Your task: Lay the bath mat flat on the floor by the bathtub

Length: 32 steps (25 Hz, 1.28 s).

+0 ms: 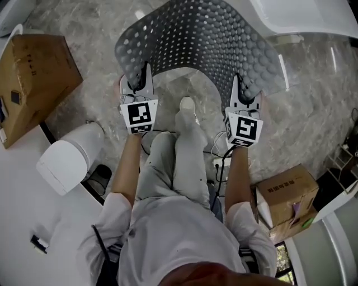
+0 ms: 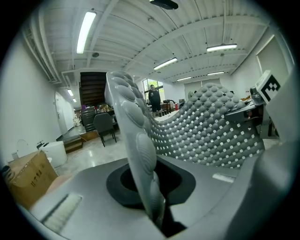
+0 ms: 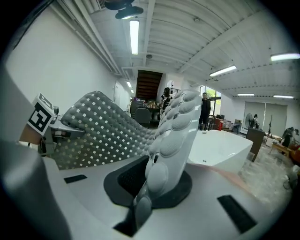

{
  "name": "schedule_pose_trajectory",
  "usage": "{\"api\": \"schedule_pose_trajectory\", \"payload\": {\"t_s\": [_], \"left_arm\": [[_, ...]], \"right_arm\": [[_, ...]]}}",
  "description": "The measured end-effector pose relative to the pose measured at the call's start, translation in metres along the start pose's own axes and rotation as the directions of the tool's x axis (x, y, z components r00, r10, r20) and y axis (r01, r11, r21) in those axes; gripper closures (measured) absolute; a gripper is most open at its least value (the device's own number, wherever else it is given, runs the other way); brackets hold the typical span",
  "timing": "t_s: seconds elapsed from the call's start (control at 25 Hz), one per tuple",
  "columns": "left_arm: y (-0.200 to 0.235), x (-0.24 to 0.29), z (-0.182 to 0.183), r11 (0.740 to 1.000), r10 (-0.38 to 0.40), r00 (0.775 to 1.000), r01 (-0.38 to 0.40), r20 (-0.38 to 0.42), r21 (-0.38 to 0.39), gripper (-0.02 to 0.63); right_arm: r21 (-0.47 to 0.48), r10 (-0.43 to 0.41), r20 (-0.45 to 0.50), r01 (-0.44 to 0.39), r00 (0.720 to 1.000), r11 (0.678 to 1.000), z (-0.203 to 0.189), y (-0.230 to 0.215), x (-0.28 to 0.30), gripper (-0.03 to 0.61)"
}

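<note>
Obs.: The bath mat (image 1: 207,39), grey, bumped and perforated, was held off the floor (image 1: 313,123) in front of the person, spread between both hands. It was not yet laid.

Left hand-held gripper (image 1: 142,82): jaws clamped on the mat's near left corner. In the left gripper view the mat's edge stood pinched between them and rose away.

Right hand-held gripper (image 1: 241,90): likewise closed on the near right corner, with the mat's thick edge standing up out of the jaws in the right gripper view.

Between the two grips the near edge bowed away from the person, and the sheet arched up and over toward the far side. I could not tell whether the far edge touched the floor.

The bathtub (image 1: 313,14) lay at far right, just beyond the mat's right side. The person's shoe (image 1: 187,104) sat just below the bowed near edge. One cardboard box (image 1: 33,78) was at left, well apart.

Judgement: the step in hand was bringing the mat down beside the tub.

To do it well:
- Keep both grippers level with each other, so that neither corner lands first and twists the sheet.
- Spread the hands apart to pull out the bow.
- Let the far edge meet the floor first, then draw back so the mat rolls down flat.
- Line the right side up along the tub.
- Keep the shoe clear.
- Open the jaws only once the near corners rest on the floor.
</note>
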State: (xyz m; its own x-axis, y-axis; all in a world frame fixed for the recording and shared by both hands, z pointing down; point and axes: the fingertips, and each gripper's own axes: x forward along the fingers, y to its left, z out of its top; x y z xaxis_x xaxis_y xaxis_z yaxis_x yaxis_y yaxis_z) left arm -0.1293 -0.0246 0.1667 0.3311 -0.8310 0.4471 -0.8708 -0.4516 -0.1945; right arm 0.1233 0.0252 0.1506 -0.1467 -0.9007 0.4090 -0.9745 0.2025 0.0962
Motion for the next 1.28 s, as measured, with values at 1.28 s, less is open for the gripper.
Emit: {"api": "schedule_pose_trajectory", "payload": {"t_s": [1.28], "left_arm": [[-0.120,0.250,-0.417,0.958,-0.281,0.891,0.281,-0.357,-0.052,0.594]], "right_arm": [[0.073,0.141,-0.380,-0.122,0.914,0.990,-0.432,0.039,0.223,0.554]]}}
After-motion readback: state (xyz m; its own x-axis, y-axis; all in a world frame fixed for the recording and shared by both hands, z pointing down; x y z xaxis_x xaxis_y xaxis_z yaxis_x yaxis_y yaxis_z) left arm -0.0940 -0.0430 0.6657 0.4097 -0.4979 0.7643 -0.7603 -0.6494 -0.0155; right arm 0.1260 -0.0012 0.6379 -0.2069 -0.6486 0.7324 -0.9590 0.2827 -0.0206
